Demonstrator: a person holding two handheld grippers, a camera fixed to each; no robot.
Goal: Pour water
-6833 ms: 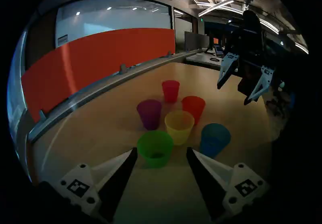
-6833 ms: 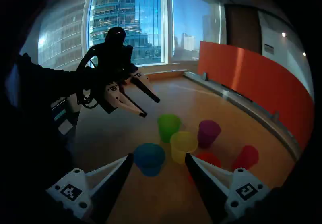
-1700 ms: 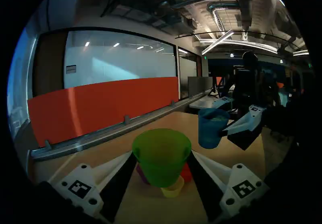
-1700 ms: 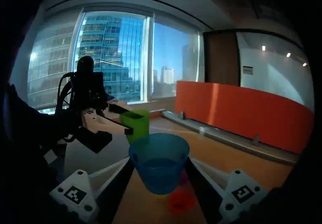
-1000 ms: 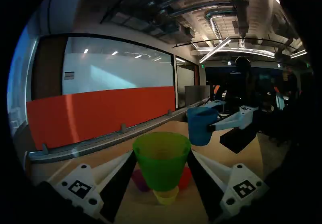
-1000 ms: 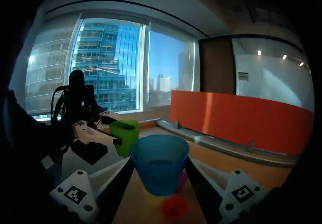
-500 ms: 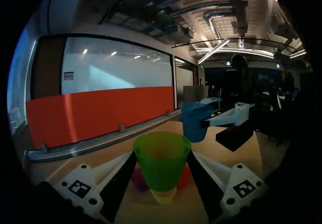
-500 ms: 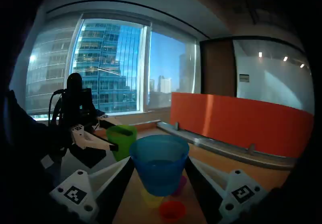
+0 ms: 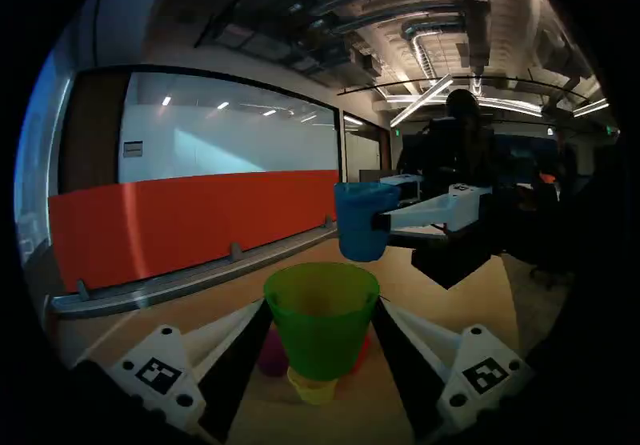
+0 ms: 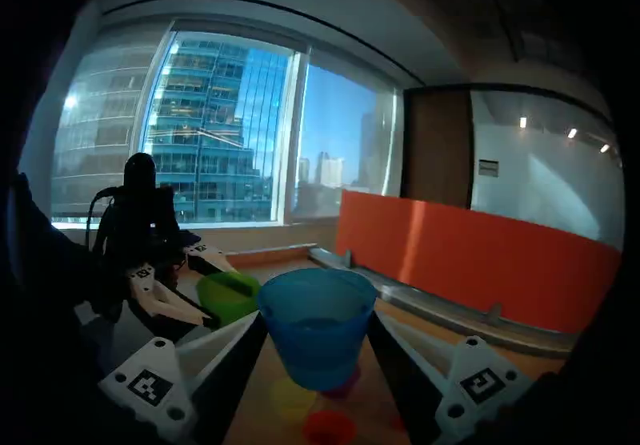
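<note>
The left gripper [image 9: 322, 307] has its fingers clamped on the green cup [image 9: 322, 334], one finger on each side. The cup is upright and up in the air above the worktop [image 9: 468, 309].

The right gripper [image 10: 318, 321] has its fingers clamped on the blue cup [image 10: 318, 357] in the same way. This cup is up in the air too, and some water [image 10: 318, 326] shows inside it.

In the left gripper view the blue cup is higher than the green cup and a little to the right. The two cups are near each other but do not touch. In the right gripper view the green cup is lower and to the left, and its open top shows.

Down on the worktop, under the lifted cups, a yellow cup [image 9: 314, 386], a purple cup [image 9: 272, 357] and a red cup [image 9: 362, 354] stand close together. An orange wall [image 9: 184, 221] runs along the far edge of the worktop. Behind the left gripper is a big window [image 10: 216, 133] with tall buildings outside.
</note>
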